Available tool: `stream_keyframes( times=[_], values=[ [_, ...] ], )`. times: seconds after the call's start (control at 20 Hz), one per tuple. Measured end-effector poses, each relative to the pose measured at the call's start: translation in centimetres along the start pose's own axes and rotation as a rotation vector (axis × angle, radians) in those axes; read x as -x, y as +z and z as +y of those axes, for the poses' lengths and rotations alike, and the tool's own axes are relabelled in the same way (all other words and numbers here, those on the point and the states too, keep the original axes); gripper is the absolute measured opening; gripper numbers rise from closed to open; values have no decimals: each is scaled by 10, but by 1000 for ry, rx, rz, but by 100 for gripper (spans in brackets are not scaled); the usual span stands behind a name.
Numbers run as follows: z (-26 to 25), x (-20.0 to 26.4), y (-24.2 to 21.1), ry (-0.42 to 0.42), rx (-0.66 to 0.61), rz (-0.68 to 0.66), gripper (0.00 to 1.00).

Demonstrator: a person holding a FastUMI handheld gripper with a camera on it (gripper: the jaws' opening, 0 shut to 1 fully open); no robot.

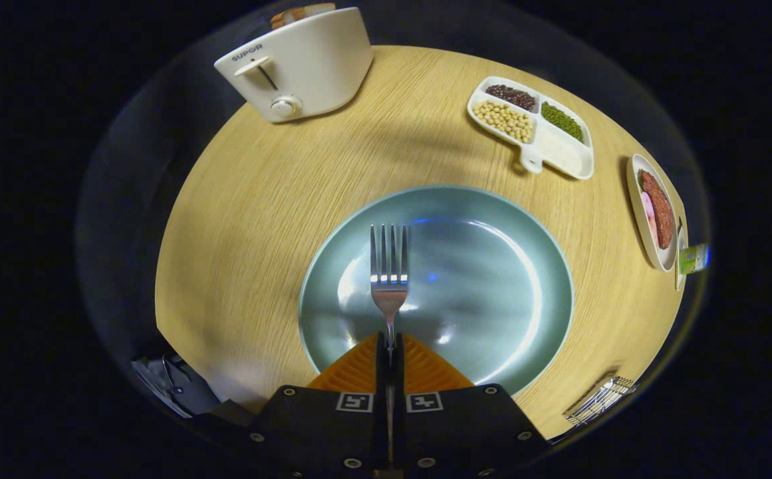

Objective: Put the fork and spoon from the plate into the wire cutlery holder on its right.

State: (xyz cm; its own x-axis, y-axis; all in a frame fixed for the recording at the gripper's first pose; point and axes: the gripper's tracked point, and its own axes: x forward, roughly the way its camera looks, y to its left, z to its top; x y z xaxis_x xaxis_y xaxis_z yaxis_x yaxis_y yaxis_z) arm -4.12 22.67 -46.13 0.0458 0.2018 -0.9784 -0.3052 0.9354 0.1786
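One piece of cutlery is in hand: the fork (389, 276) sits with its handle pinched between the two fingers of the gripper (389, 346), which are drawn together on the slim stem with no gap to see on either side of it. The tines point straight ahead, away from the fingers, and the head hangs over the inner part of the plate (532, 246). Whether the fork is already clear of the plate or barely resting on it cannot be told from this angle. The hold is low on the handle, close behind the neck, which I judge keeps the head from swinging while it is carried.

No spoon lies in the part of the plate that shows, so it may already be stowed or may be hidden under the gripper.

The wire cutlery holder (600, 399) stands on the table (239, 219) to the right of the plate, just off its near rim and beside the gripper's body. It is well placed for a short sideways carry; the fork would probably need tipping upright, handle or tines down, to drop through the wires.

Beyond the plate, well apart from the work, stand a toaster (299, 63), a divided dish of beans (532, 126) and a small plate of food (655, 209). None of them lies on the way to the holder.
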Motion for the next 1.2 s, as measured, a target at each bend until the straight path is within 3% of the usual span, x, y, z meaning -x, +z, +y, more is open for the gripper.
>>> stream_keyframes(
  times=[0.25, 0.6, 1.0, 1.2],
  values=[
    [-22, 35, 9, -6, -56, -116, 3],
    [-85, 100, -25, -84, -164, -213, 3],
    [-187, 150, -120, -211, -398, -208, 3],
    [-220, 159, -162, -255, -456, -175, 3]
  ],
)
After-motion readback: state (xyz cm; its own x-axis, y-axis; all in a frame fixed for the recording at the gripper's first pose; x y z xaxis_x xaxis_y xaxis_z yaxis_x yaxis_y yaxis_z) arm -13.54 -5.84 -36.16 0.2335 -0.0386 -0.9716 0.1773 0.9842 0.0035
